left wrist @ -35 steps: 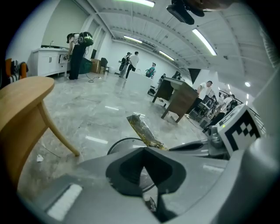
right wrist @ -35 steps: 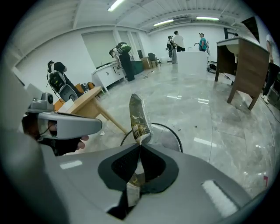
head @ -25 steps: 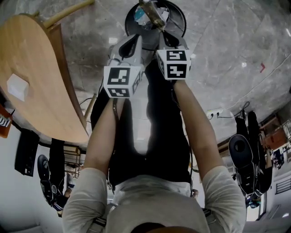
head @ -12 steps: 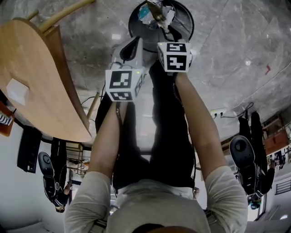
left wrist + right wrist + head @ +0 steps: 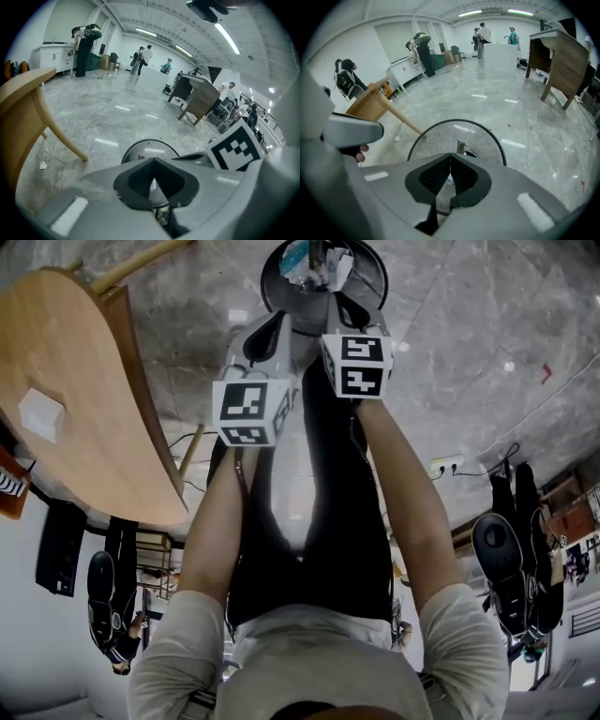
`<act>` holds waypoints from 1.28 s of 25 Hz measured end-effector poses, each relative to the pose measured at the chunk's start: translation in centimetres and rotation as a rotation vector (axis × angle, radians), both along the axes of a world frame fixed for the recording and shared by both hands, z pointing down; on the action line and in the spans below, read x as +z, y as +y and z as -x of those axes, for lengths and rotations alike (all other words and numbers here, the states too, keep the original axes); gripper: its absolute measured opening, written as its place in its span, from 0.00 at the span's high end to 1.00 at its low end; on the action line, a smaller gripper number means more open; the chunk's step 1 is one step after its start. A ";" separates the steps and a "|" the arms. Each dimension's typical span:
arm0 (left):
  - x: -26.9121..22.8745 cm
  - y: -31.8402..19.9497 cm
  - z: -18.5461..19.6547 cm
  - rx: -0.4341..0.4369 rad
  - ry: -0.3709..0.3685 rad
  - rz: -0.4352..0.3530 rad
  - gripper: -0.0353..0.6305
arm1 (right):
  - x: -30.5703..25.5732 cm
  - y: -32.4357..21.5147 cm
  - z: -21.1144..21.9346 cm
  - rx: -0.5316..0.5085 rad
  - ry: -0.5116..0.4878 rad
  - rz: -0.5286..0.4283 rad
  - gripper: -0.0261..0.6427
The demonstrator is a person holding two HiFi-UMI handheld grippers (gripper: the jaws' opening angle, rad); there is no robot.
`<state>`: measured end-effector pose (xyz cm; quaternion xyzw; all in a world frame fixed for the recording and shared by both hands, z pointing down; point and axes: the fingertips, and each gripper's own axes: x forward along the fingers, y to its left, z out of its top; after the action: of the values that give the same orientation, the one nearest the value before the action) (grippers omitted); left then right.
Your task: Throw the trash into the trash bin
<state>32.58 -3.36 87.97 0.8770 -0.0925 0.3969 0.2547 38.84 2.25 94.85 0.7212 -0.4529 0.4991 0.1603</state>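
my left gripper [image 5: 278,326] hangs just short of the near rim of the trash bin [image 5: 377,276], jaws together on nothing. the trash [image 5: 314,262] lies inside the bin, ahead of and below both tips. my right gripper [image 5: 343,304], nearer the bin, is closing its jaws with nothing between them.

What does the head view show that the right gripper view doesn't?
Only the head view: the person's forearms and a white sheet on the wooden table. Only the right gripper view: people standing across the room and a brown desk. Both: the mesh trash bin, the wooden table and the marble floor.
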 end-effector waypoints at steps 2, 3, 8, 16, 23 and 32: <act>-1.6 -0.1 -0.3 0.000 0.004 -0.006 0.92 | -2.4 -0.2 -0.3 0.009 0.013 -0.028 0.95; -2.5 -0.2 -0.5 -0.001 0.007 -0.009 0.92 | -3.6 -0.3 -0.4 0.015 0.016 -0.042 0.95; -7.8 -0.2 -1.2 0.011 0.030 -0.031 0.92 | -10.8 -1.0 -1.1 0.035 0.040 -0.130 0.95; -19.3 -2.0 -1.8 -0.028 0.125 -0.122 0.92 | -26.8 -4.0 -2.0 -0.029 0.202 -0.358 0.95; -34.6 -4.3 -2.7 -0.079 0.291 -0.265 0.92 | -42.7 -6.2 -1.6 -0.073 0.290 -0.519 0.95; -53.7 -4.4 -0.1 -0.096 0.469 -0.375 0.92 | -63.3 -5.9 1.3 -0.109 0.434 -0.691 0.95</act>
<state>32.67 -7.73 34.23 0.9710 -0.1440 0.1471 0.1212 37.52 -3.70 31.50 0.7962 -0.5869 0.1447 0.0266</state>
